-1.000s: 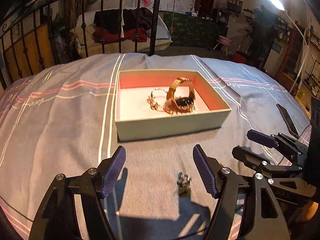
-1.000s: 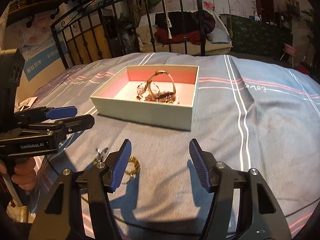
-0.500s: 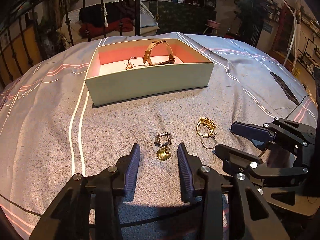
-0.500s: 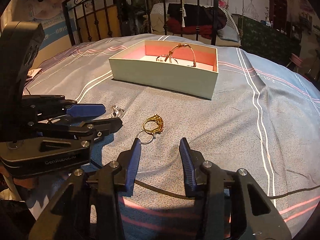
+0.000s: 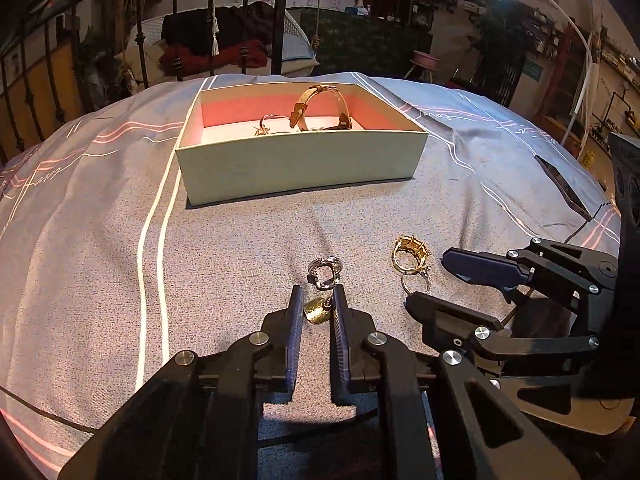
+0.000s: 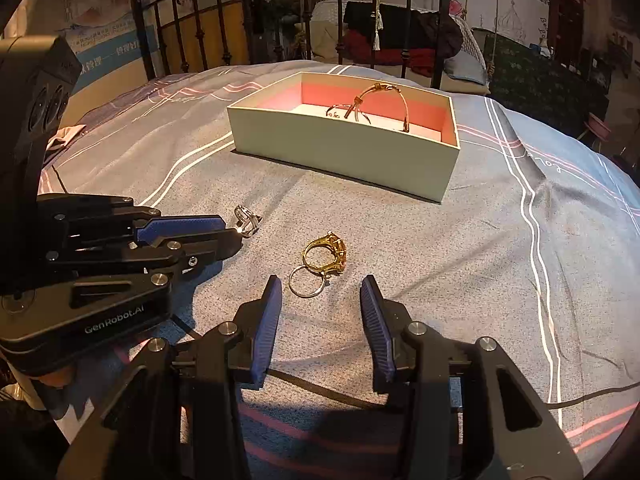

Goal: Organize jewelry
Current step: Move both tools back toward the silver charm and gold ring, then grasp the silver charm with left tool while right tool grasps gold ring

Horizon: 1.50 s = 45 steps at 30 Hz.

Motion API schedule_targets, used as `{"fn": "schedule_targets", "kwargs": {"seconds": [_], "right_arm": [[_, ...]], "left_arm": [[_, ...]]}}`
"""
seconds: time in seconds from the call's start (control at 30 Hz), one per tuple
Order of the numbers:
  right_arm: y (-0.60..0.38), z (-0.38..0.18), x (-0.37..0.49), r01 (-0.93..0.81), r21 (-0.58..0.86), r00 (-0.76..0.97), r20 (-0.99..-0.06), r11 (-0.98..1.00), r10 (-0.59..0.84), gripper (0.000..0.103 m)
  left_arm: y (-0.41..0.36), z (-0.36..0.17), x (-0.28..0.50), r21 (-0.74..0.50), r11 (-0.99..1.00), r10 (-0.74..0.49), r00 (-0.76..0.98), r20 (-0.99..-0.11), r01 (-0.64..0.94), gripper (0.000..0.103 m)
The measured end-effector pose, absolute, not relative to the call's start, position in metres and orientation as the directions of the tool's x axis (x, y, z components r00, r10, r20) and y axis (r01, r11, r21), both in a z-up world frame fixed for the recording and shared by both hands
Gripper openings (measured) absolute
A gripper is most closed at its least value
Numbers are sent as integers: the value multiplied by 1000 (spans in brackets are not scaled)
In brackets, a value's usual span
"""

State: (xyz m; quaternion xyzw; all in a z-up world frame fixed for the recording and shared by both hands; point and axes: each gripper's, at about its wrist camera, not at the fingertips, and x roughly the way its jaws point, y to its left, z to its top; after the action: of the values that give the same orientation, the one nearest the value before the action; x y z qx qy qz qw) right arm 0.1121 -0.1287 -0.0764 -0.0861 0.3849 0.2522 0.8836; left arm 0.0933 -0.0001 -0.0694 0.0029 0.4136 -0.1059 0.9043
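A pale green box (image 5: 296,168) with a pink lining stands on the grey bedspread and holds a watch (image 5: 320,106) and small gold pieces. My left gripper (image 5: 317,307) is shut on a gold pendant (image 5: 317,311) linked to a silver ring (image 5: 325,272) lying just ahead of its tips. A gold ring (image 6: 326,255) and a thin silver ring (image 6: 307,281) lie just ahead of my right gripper (image 6: 320,294), which is open and empty. The box also shows in the right wrist view (image 6: 344,164).
A black metal bed frame (image 6: 256,16) stands behind the bed. A dark cable (image 5: 560,188) runs over the bedspread at the right. Each gripper shows in the other's view, close beside it.
My left gripper has closed from wide open onto the gold pendant. Both grippers dropped low to the bedspread. The right gripper narrowed, then opened somewhat, with the rings now just ahead of it.
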Motion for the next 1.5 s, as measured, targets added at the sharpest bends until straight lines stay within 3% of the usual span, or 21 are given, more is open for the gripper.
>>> {"fn": "schedule_targets", "kwargs": {"seconds": [0.1, 0.23, 0.4, 0.47, 0.57, 1.07, 1.23, 1.5], "right_arm": [[-125, -76, 114, -528, 17, 568, -736, 849, 369, 40], [-117, -76, 112, -554, -1, 564, -736, 832, 375, 22], [-121, -75, 110, -543, 24, 572, -722, 840, 390, 20], [-127, -75, 109, -540, 54, 569, -711, 840, 412, 9], [-133, -75, 104, -539, 74, 573, -697, 839, 431, 8], [-140, -76, 105, -520, 153, 543, -700, 840, 464, 9], [-126, -75, 110, -539, 128, 528, -719, 833, 452, 28], [-112, -76, 123, -564, 62, 527, -741, 823, 417, 29]], "left_arm": [[0, -69, 93, -80, 978, -186, 636, -749, 192, 14], [0, -69, 93, -82, 978, -186, 635, -750, 190, 14], [1, -69, 93, -87, 978, -191, 636, -748, 191, 14], [2, -69, 93, -91, 978, -193, 636, -747, 189, 14], [2, -69, 92, -89, 978, -190, 638, -746, 188, 14], [3, -70, 92, -88, 979, -188, 639, -746, 186, 15], [5, -69, 93, -109, 977, -201, 637, -744, 181, 15], [17, -70, 94, -197, 967, -253, 628, -736, 159, 15]]}}
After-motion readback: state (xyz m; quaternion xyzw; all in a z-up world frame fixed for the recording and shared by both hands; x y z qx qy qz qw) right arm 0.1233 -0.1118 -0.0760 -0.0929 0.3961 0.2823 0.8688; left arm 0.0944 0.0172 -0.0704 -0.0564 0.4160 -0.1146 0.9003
